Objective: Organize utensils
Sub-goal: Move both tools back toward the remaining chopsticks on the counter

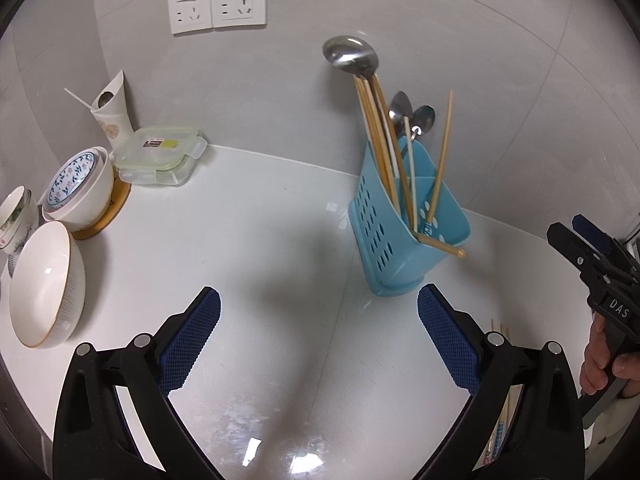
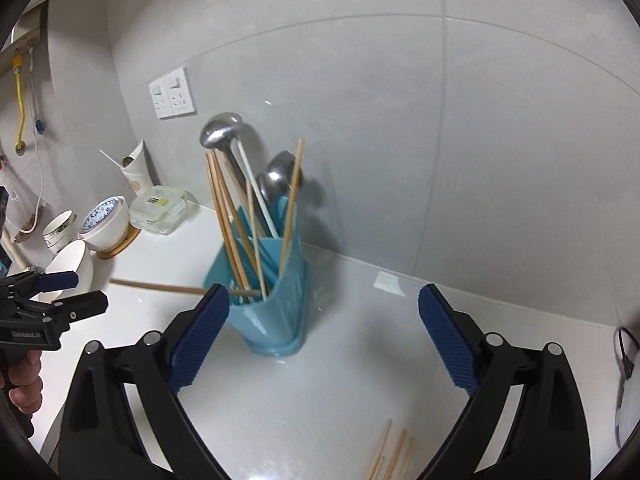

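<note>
Left claw (image 1: 319,330): spread wide, nothing between.
Right claw (image 2: 324,328): spread wide, empty.
Blue holder (image 1: 400,232): upright on counter (image 1: 248,240), chopsticks (image 1: 374,128) inside.

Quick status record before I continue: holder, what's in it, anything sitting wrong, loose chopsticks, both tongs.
holder: blue utensil caddy, upright on the white counter
contents: ladle, spoons, chopsticks
misplaced: one chopstick lies across the rim, poking out sideways
loose: chopsticks on counter near right tongs
left tongs: open, empty
right tongs: open, empty
</note>
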